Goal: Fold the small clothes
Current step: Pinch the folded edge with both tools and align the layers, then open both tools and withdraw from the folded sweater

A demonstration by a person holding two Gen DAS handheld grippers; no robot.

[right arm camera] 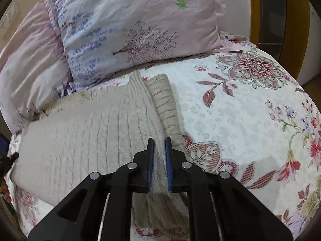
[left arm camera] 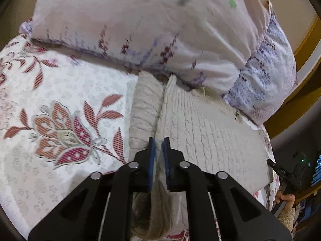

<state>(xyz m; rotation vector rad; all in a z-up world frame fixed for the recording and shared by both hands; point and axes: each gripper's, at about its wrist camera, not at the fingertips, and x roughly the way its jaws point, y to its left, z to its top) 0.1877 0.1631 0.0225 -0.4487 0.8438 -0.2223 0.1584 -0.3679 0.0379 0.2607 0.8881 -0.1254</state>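
You have both the left gripper (left arm camera: pixel 158 140) and right gripper (right arm camera: pixel 159 141) clamped on opposite side edges of the beige knit sweater (left arm camera: pixel 200 124), which lies flat on the floral bedspread (left arm camera: pixel 60 100), its long axis running ahead toward the pillows (left arm camera: pixel 150 30).

left gripper (left arm camera: pixel 159 140): matte black plastic linkage arms, blue pads lining the inner finger faces
pivots: four round silver pins, two on either side of the fingers
rods: thin pale metal rods behind the arms
right gripper (right arm camera: pixel 159 140): same black arms, blue pads, four silver pins
hand (left arm camera: pixel 285 200): bare skin, cream fleecy cuff, far right of the left claw
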